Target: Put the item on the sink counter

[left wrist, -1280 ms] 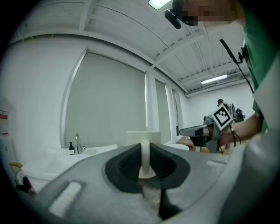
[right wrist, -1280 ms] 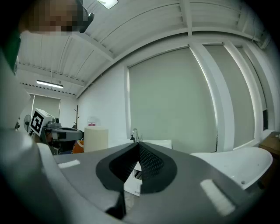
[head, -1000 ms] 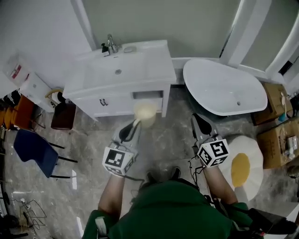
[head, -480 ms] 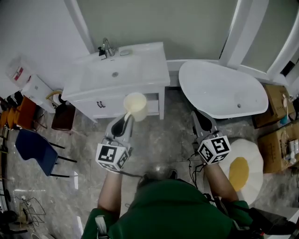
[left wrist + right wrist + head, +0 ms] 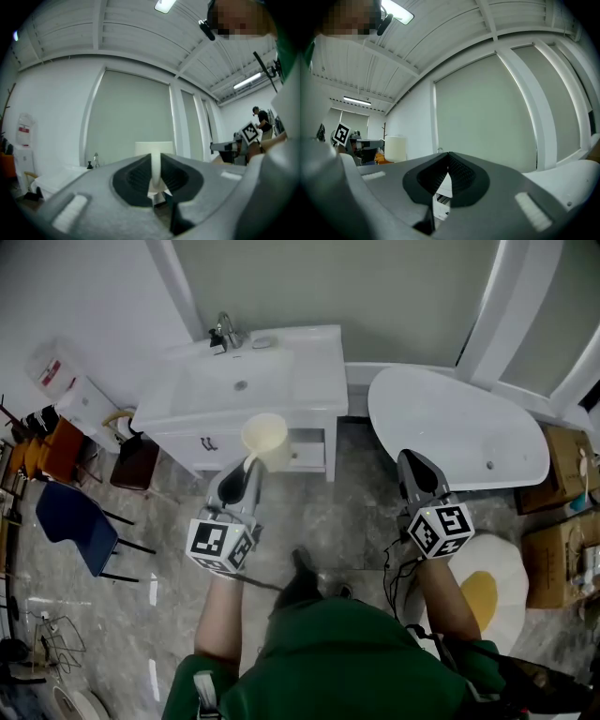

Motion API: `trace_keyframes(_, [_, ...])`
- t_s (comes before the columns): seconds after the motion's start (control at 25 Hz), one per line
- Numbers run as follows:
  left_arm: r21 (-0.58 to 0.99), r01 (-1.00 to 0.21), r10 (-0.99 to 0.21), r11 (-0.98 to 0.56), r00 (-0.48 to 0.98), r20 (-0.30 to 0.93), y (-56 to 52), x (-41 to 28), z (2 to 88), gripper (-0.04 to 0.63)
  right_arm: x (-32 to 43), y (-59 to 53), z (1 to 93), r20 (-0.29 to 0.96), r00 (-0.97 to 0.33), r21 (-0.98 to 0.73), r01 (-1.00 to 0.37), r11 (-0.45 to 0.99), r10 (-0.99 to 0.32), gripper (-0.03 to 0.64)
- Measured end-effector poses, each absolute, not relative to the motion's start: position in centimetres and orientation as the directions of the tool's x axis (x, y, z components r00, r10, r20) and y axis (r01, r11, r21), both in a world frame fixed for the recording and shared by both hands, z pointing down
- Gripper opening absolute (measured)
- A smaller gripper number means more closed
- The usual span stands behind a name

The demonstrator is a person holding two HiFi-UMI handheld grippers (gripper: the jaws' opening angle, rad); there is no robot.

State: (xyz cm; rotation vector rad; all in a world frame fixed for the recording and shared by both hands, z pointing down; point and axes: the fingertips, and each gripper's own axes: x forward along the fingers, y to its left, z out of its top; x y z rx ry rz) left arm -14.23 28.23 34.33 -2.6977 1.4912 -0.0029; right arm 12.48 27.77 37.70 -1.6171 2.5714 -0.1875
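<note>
A cream cup (image 5: 265, 439) hangs in front of the white sink counter (image 5: 314, 360), level with its front edge. My left gripper (image 5: 246, 466) is shut on the cup's thin handle. In the left gripper view the handle (image 5: 155, 169) stands pinched between the dark pads, with the cup body (image 5: 153, 148) behind them. My right gripper (image 5: 411, 462) is shut with nothing in it and hangs before the bathtub; in its own view the right gripper (image 5: 448, 161) has its tips together. That view also shows the cup (image 5: 395, 148) off to the left.
A faucet (image 5: 226, 331) and a basin are set into the counter, with drawers (image 5: 305, 449) below. A white bathtub (image 5: 459, 427) lies to the right, a blue chair (image 5: 75, 526) at the left, an egg-shaped cushion (image 5: 487, 582) and cardboard boxes (image 5: 562, 512) at the right.
Both grippers have moved forward toward the sink counter, the left one rising a little with the cup. The cup has gone from in front of the drawers up to the counter's front edge.
</note>
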Motion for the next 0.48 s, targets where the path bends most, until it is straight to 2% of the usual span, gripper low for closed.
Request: trace_keyframes(0.48, [-0.023, -0.835, -0.834, -0.55, 0.551, -0.039, 15.4, -15.5, 35.8, 0.035, 11.8, 17.8, 39.2, 0.042, -0.382, -0.145, -0.917, 0.372, -0.923, -0.003])
